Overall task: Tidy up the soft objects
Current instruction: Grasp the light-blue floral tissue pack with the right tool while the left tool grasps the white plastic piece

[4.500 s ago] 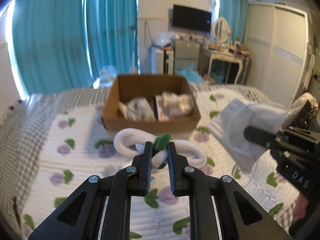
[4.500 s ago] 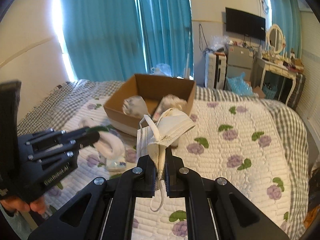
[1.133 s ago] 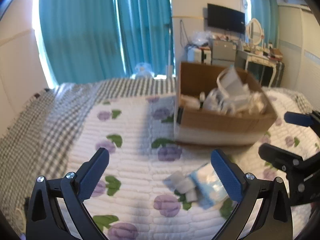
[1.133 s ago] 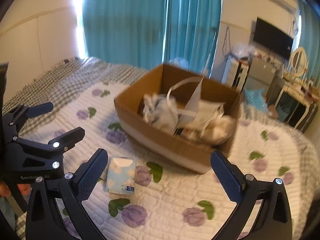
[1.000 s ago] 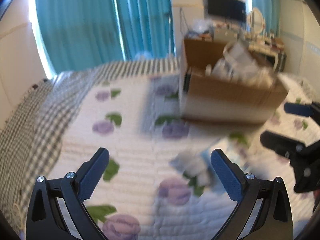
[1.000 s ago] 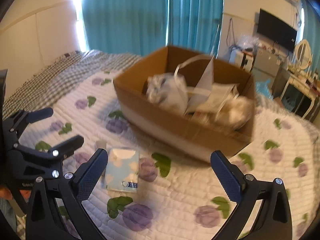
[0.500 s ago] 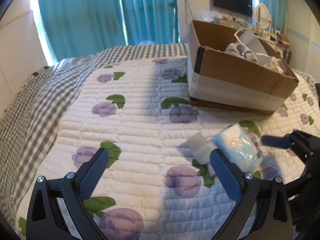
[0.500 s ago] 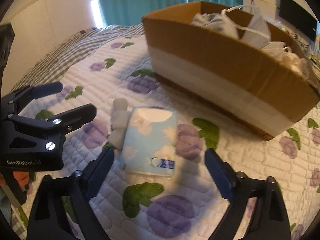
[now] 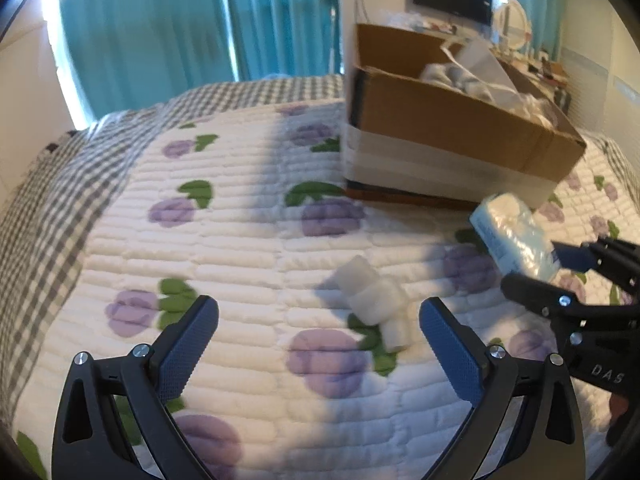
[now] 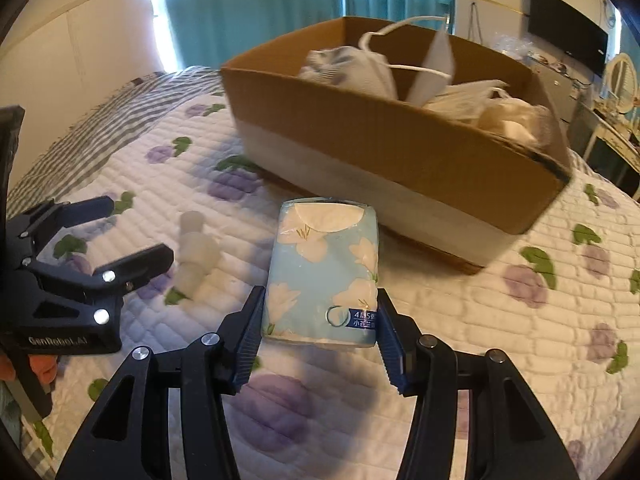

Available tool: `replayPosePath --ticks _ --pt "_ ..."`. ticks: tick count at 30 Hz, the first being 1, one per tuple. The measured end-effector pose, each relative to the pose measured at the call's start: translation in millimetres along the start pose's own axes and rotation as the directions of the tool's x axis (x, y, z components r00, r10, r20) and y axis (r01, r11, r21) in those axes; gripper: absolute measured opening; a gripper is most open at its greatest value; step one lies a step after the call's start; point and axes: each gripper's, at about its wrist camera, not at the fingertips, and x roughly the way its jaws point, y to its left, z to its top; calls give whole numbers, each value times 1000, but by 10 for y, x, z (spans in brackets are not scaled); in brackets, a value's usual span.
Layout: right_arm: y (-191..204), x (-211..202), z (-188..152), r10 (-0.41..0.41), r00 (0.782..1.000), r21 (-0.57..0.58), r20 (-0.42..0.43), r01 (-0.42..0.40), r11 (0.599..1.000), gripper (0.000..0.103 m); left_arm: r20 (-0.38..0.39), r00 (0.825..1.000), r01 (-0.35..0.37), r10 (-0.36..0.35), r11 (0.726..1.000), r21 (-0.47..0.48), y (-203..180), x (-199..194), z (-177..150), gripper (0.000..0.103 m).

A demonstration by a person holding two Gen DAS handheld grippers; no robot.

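Left wrist view: a cardboard box [image 9: 452, 140] filled with pale soft items stands on the quilted bedspread [image 9: 240, 240] with purple flowers, teal curtains [image 9: 200, 28] behind it. Nothing lies between the camera and the small white foam pieces [image 9: 374, 300], which rest on the quilt just ahead of the left gripper [image 9: 319, 328], nearer its right finger. The gripper is held low over the bed, angled down, its fingers spread wide and empty. To the right, the right gripper [image 9: 560, 276] reaches in from the edge with the tissue pack [image 9: 516, 236] between its fingers, just in front of the box.

Right wrist view: the same box [image 10: 400, 168] sits close ahead, with a face mask [image 10: 436, 64] and its loops sticking up among the soft items. The right gripper [image 10: 320, 320] is low over the quilt [image 10: 520, 320], its fingers closed against both long sides of the light blue flowered tissue pack [image 10: 324, 272], whose far end points toward the box wall. The left gripper [image 10: 120, 232] hovers at the left, fingers apart, with the foam pieces [image 10: 196, 248] just beside its fingertips.
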Motion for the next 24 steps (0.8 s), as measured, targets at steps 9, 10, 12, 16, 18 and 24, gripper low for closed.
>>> replayPosePath --ticks 9,10,12,16,18,24 --pt "-71 -43 2 -5 1000 25 4 5 1000 52 -41 998 41 -40 998 39 -255 224 24 72" --pt "-73 -45 3 -8 1000 26 3 8 1000 52 -52 997 53 -51 998 26 -248 262 32 69" --pt "-78 -54 -9 -9 1000 29 2 9 1000 52 -72 995 76 -75 997 8 -237 317 40 58" --pt "-87 -67 -22 -10 1000 33 2 10 999 52 -81 993 88 -86 996 23 -276 346 16 37" --pt "-87 -81 -20 -10 1000 35 6 10 999 52 -79 993 90 -87 996 29 -286 326 14 36" --pt "-80 -207 -31 -22 1000 43 21 21 999 52 -75 995 75 -72 996 44 -304 206 -3 35"
